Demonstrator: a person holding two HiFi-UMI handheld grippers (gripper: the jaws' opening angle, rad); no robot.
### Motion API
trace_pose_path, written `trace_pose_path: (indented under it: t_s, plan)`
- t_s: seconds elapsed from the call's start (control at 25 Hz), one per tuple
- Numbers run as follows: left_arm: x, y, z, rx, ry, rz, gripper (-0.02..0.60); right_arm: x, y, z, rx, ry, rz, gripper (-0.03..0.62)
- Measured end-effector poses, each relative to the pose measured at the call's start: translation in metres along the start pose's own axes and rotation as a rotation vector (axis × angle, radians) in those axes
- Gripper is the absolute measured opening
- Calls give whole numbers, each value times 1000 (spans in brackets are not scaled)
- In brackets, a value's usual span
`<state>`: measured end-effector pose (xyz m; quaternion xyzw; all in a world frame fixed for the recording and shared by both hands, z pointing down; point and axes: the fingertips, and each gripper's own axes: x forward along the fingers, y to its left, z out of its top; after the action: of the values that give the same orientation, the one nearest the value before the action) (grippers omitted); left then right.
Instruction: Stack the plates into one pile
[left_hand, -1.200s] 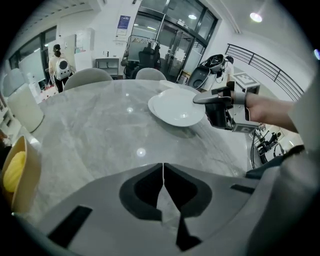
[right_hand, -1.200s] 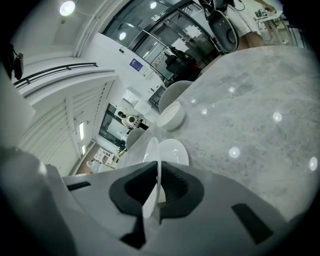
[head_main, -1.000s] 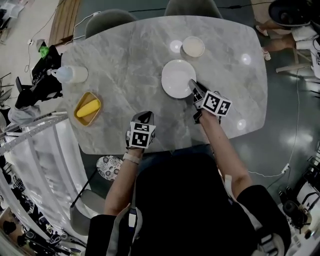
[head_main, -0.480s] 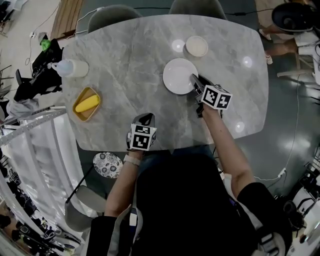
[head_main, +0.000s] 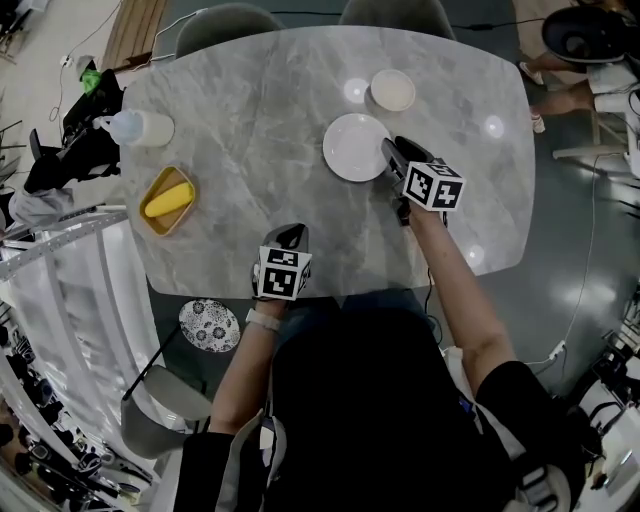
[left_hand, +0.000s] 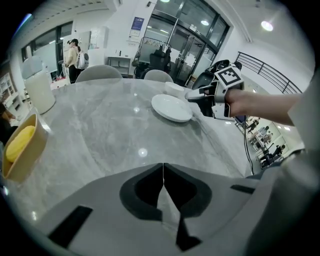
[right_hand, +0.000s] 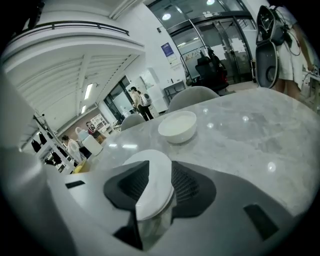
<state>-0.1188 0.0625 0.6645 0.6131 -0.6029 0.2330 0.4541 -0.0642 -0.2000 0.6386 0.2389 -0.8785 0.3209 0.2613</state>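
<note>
**Jaws opening around the rim of a white plate**

Shows, from above, a right gripper (head_main: 388, 152) with jaws opening wide, the near rim of a white plate (head_main: 352, 147) between them. Looks loose rather than pinched, with no clear squeeze on the rim. Finds the plate lying flat on the grey marble worktop (head_main: 250, 120), stretching out ahead of the jaws. Places a smaller dish (head_main: 392, 90) farther ahead of those jaws and a little to their right, apart from the plate, so no pile yet.

Judging by the glazed shine, probably stiff, smooth and breakable ceramic, slippery under the pads and of modest weight. Best taken at the rim, one jaw above and one below, with a firm squeeze and no sudden tilt. Likely to clink or chip if dropped onto another dish.

Reaches forward on an outstretched forearm, angled down toward the worktop, marker cube uppermost. Has the left gripper (head_main: 290, 237) hanging over the worktop's near edge, jaws pressed together on nothing, with both dishes well ahead of them.
</note>
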Motion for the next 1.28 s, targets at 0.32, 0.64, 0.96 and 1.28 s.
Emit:
trace_pose_path:
  t_s: [0.32,0.64,0.96,1.28]
  plan:
    - [-6,8,21,-13,-53,30,12,-23,12,14,-49,-42,33,127]
    - [-19,-4,70,21,-149,4,12,-64,46,27,-151,-72,95,86]
    - [-45,-47,136,122,-285,-54,11,-127,78,49,-301,-129,109,46]
    - [-96,-100,198,242,-454,-124,11,-197,98,66,-355,-204,86,41]
